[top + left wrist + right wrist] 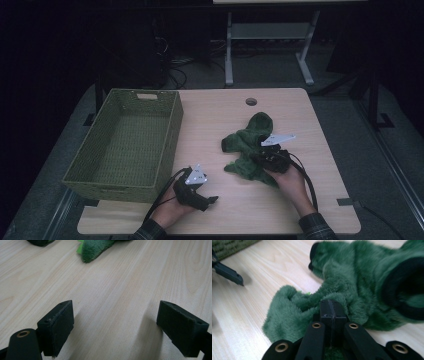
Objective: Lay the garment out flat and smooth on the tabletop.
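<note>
Right gripper [266,156] clamped on the near fold of a green plush garment [248,145], jaws pressed together with fleece bunched around them [331,312]; garment lies crumpled on the wooden table [220,115], right of centre; left gripper [209,199] spread wide over bare tabletop, holding nothing; woven green basket [167,145] at table's left.

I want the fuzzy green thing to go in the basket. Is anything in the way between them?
Nothing lies on the bare table between the green fleece garment and the woven basket. The right hand-held gripper is shut on the garment. The left hand-held gripper sits open near the basket's front corner, slightly off that path.
</note>
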A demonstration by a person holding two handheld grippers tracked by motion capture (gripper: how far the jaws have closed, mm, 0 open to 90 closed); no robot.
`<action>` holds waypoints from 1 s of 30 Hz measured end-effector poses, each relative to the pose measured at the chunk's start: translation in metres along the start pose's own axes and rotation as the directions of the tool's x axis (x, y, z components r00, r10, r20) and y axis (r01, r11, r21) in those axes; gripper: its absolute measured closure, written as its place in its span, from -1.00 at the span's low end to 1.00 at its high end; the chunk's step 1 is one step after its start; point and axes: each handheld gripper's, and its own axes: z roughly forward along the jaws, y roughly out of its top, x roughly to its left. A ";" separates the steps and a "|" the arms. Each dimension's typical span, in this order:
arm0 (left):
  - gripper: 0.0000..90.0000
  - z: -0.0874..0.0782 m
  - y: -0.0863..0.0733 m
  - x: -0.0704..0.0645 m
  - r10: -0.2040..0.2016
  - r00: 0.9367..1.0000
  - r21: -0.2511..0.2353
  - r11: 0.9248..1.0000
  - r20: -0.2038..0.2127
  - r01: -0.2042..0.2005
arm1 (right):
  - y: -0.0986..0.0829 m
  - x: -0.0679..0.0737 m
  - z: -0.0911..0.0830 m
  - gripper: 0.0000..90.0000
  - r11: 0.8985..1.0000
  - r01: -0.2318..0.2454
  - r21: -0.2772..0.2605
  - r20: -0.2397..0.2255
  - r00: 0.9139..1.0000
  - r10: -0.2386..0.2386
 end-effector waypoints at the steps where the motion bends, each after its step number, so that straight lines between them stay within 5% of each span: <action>1: -0.70 0.000 0.000 0.000 0.000 1.000 0.000 1.000 0.000 0.000 | -0.001 0.001 0.006 1.00 1.000 0.005 0.024 -0.004 1.000 -0.005; 7: -0.70 0.000 0.000 0.000 0.001 1.000 0.001 1.000 0.000 -0.001 | -0.004 0.002 0.022 1.00 0.996 0.000 0.087 -0.027 1.000 0.002; 12: -0.70 0.000 0.000 0.000 0.000 1.000 0.001 1.000 -0.001 0.000 | -0.005 -0.004 0.026 1.00 0.995 -0.043 0.090 -0.048 0.998 0.047; 15: -0.70 0.000 0.000 0.000 -0.001 1.000 0.001 1.000 -0.001 0.001 | -0.005 -0.002 0.026 1.00 0.996 -0.029 0.088 -0.034 0.999 0.032; 30: -0.70 0.000 0.000 0.000 0.003 1.000 0.000 1.000 -0.002 -0.003 | -0.005 -0.002 -0.029 0.81 1.000 0.017 -0.026 0.018 1.000 -0.016</action>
